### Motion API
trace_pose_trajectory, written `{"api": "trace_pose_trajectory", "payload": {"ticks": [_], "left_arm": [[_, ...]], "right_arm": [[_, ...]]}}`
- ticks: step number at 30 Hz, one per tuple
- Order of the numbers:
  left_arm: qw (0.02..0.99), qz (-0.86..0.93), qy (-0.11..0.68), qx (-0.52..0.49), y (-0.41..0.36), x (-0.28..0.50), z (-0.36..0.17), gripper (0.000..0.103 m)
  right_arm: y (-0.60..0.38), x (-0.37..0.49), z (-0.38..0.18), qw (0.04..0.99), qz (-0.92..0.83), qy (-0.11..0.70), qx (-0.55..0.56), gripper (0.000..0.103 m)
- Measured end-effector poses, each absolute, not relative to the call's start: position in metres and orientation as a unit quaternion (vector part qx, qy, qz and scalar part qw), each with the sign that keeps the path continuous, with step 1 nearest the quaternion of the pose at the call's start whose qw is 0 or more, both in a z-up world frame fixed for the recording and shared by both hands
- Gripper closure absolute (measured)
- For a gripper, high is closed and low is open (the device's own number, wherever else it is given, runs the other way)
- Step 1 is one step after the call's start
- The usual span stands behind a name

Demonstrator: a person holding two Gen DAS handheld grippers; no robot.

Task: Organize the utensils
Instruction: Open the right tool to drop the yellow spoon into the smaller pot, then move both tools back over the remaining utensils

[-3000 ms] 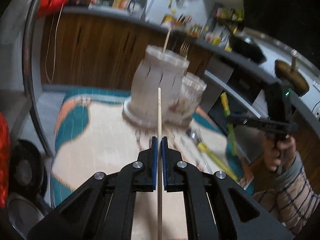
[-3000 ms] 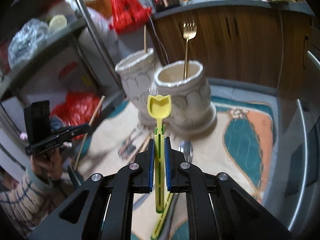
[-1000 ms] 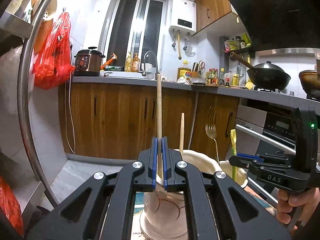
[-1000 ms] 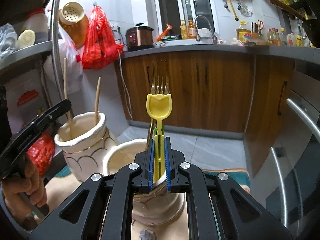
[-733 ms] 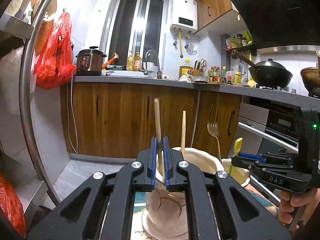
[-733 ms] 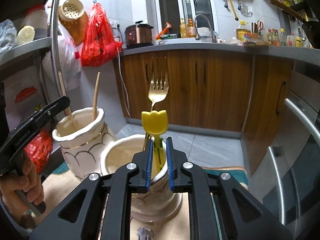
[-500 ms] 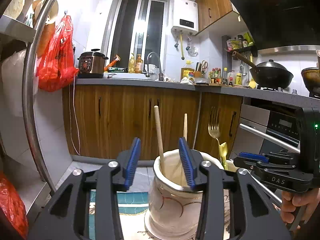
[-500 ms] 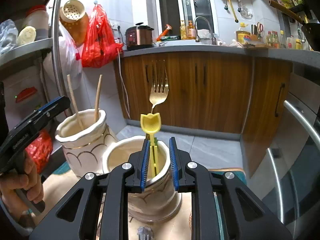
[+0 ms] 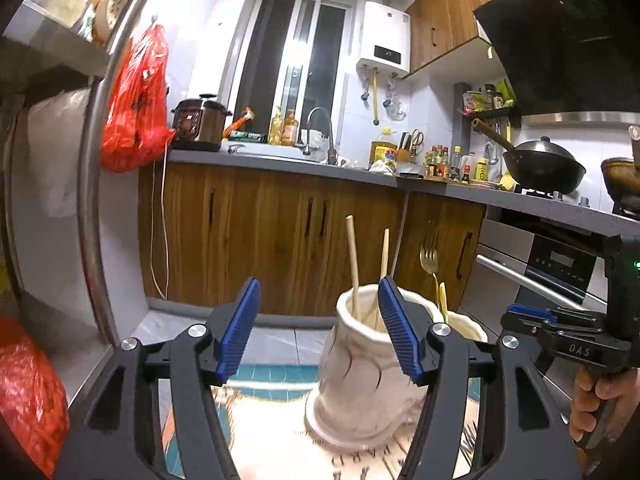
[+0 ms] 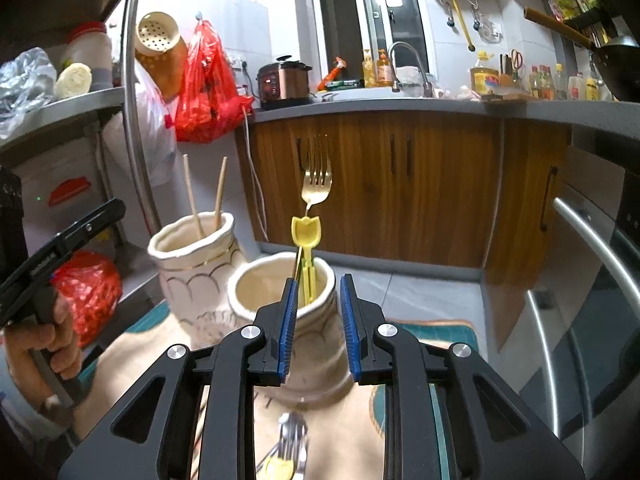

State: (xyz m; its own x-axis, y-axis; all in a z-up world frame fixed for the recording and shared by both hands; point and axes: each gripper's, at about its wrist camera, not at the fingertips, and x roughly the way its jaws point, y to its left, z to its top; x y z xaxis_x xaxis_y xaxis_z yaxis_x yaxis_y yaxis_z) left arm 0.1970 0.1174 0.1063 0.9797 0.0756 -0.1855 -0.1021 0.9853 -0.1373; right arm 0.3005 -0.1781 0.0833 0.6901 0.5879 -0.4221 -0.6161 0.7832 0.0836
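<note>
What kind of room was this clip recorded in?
A home kitchen, almost certainly: a countertop with a sink faucet and a rice cooker, wood cabinets below it, a wok on the stove, and a wall-mounted water heater.

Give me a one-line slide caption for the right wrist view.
Right gripper, jaws opening and empty, behind the ceramic holder now containing the yellow tulip utensil and gold fork.
</note>
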Motion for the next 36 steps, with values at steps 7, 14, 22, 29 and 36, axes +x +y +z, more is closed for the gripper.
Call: {"api": "trace_pose_trajectory", "payload": {"ticks": [7,14,22,29,36], "left_arm": [[0.987,0.041,0.121,-0.098,0.129,0.168,0.092,0.041],[0.982,0.034,0.154,-0.102,0.125,0.152,0.074,0.041],[0.979,0.022,0.182,-0.089,0.11,0.151,0.06,0.041],[0.971,0.01,0.224,-0.082,0.101,0.158,0.048,0.04],[0.963,-0.009,0.258,-0.081,0.089,0.161,0.035,0.039]], "right_arm": [[-0.202,0.282,0.065,0.913,0.322,0.246,-0.031,0.078],[-0.215,0.276,0.046,0.906,0.316,0.279,-0.035,0.078],[-0.222,0.271,0.036,0.9,0.315,0.299,-0.039,0.078],[-0.225,0.266,0.02,0.889,0.311,0.332,-0.054,0.066],[-0.23,0.257,0.008,0.878,0.315,0.354,-0.063,0.06]]}}
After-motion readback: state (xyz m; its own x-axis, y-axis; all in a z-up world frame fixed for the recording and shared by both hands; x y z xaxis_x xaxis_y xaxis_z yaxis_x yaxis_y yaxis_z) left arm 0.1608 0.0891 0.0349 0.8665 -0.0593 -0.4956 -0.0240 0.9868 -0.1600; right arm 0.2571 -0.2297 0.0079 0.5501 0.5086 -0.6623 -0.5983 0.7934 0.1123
